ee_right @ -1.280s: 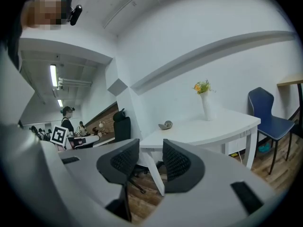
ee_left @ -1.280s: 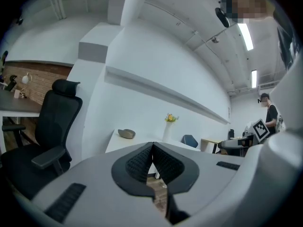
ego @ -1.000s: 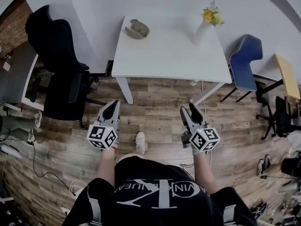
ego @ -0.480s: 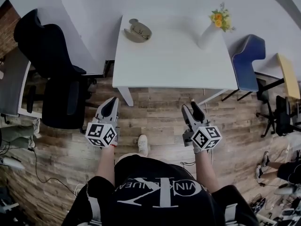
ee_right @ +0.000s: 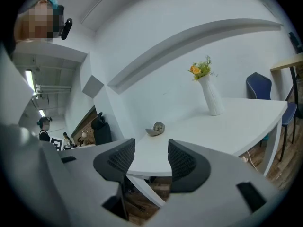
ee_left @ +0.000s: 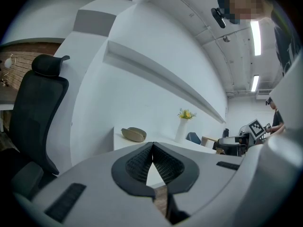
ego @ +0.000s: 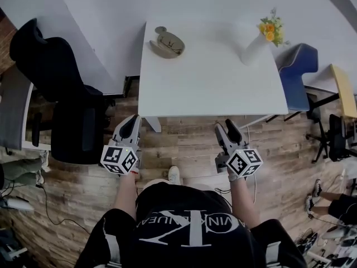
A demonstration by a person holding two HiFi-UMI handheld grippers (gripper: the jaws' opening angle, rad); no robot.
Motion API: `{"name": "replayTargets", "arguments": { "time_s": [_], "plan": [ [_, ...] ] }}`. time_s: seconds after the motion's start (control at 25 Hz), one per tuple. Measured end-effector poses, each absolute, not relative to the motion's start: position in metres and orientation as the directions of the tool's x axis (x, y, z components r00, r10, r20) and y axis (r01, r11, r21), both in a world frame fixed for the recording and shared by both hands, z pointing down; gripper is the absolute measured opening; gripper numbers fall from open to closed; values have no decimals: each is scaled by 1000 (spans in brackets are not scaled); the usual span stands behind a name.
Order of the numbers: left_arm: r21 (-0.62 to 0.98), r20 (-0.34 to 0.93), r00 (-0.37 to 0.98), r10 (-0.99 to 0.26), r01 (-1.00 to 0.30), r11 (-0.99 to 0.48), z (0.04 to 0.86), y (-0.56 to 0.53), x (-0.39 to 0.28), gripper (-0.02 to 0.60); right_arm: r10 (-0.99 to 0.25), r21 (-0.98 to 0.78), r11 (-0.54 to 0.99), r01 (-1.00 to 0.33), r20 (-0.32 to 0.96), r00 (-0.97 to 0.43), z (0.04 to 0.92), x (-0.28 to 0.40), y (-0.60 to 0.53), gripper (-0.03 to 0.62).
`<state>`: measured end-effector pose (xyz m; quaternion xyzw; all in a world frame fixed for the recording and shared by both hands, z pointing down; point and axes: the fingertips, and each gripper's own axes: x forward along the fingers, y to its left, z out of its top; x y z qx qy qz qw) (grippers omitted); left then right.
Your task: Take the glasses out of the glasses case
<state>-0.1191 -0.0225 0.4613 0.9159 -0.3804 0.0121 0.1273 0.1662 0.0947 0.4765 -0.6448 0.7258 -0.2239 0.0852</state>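
Plainly an office or shared workroom: a white table (ego: 212, 88) with a vase of flowers (ego: 255, 48) against a bare white wall, flanked by a black high-backed swivel chair (ego: 67, 94) and a blue chair (ego: 298, 74). Wood-plank floor (ego: 184, 144) underfoot, a yellow-topped desk (ego: 341, 85) nearby, a brick wall (ee_left: 28, 60) to one side, strip lights (ee_left: 256, 37) on an exposed ceiling.
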Motion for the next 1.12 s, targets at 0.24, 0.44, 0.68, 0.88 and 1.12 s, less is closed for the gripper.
{"name": "replayTargets", "arguments": {
  "time_s": [0.24, 0.44, 0.68, 0.88, 1.12],
  "plan": [
    [229, 104, 706, -700, -702, -674, 462, -37, -122, 15, -974, -428, 90, -899, 153, -170, 470, 163, 77, 206],
    [232, 122, 694, -709, -715, -660, 466, -46, -128, 15, -974, -442, 84, -893, 152, -167, 470, 170, 61, 206],
    [235, 142, 646, -750, -758, -608, 475, -71, -139, 15, -964, -447, 146, -883, 137, -229, 473, 161, 20, 206],
    [220, 139, 631, -763, -771, -598, 468, -104, -134, 15, -953, -448, 182, -875, 140, -269, 474, 162, -26, 206],
    [216, 143, 615, -775, -784, -582, 468, -151, -122, 15, -930, -443, 230, -866, 160, -330, 479, 160, -84, 206]
  ]
}}
